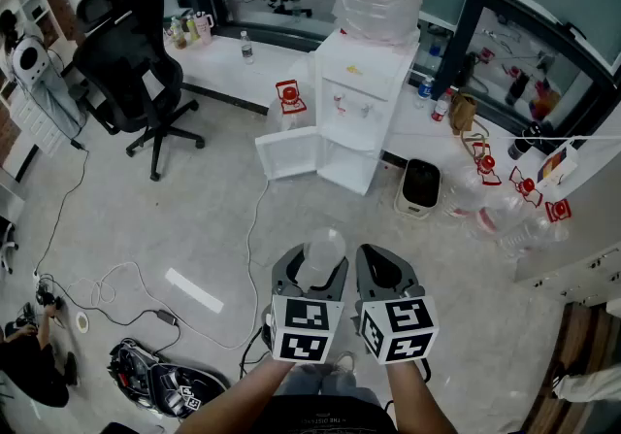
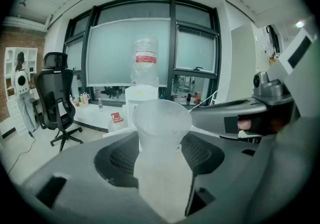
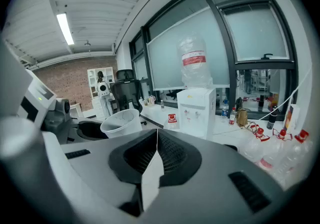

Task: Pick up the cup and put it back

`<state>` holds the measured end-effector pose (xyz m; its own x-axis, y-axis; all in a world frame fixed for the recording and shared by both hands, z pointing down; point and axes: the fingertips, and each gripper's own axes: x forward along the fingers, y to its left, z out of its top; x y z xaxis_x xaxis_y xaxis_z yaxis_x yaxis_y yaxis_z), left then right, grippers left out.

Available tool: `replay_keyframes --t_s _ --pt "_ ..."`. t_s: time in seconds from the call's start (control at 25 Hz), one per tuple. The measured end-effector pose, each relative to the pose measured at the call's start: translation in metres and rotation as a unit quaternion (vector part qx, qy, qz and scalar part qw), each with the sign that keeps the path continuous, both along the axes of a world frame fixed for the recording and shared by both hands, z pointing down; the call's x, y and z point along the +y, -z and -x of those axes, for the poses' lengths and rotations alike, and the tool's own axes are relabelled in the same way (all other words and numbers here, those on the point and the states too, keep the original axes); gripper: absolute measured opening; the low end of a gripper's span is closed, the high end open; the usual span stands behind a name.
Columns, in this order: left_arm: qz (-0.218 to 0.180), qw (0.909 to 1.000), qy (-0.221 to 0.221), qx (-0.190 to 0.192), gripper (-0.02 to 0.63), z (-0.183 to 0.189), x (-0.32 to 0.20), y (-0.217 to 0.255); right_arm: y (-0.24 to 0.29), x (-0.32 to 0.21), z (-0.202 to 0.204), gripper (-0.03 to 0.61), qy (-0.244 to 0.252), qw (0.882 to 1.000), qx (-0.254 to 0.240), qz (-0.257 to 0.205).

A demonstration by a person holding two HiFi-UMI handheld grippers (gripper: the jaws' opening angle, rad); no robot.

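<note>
While the left tongs (image 2: 161, 143) pinch the cup (image 2: 161, 118) low on its wall, the right tongs (image 3: 156, 140) are pressed together and empty at their 3 o'clock. I judge the cup to be light, thin translucent plastic, slick and easily crushed, so a gentle hold below the rim suits it. It stands upright between the pads, mouth up, with the water dispenser (image 1: 361, 102) well off at 12 o'clock.

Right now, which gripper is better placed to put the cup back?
Left. The left gripper holds the clear cup upright between its jaws. The right gripper has its jaws shut on nothing, beside it, and would probably need a handover first.
</note>
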<state>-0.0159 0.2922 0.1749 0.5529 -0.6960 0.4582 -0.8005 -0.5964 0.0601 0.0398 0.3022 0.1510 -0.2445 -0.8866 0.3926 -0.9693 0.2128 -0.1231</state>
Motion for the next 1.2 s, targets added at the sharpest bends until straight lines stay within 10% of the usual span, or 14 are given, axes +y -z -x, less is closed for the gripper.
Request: replay_keyframes --t_s 0.64,1.2 --pt "0.011 0.9997 -0.022 -0.004 0.27 0.028 -0.029 -0.009 0.002 -0.028 0.029 0.021 -0.024 1.0 0.007 -0.004" --pt "0.012 0.9998 -0.012 -0.011 0.27 -0.025 -0.103 -0.016 -0.01 -0.105 -0.024 0.021 -0.012 1.0 -0.002 0.001"
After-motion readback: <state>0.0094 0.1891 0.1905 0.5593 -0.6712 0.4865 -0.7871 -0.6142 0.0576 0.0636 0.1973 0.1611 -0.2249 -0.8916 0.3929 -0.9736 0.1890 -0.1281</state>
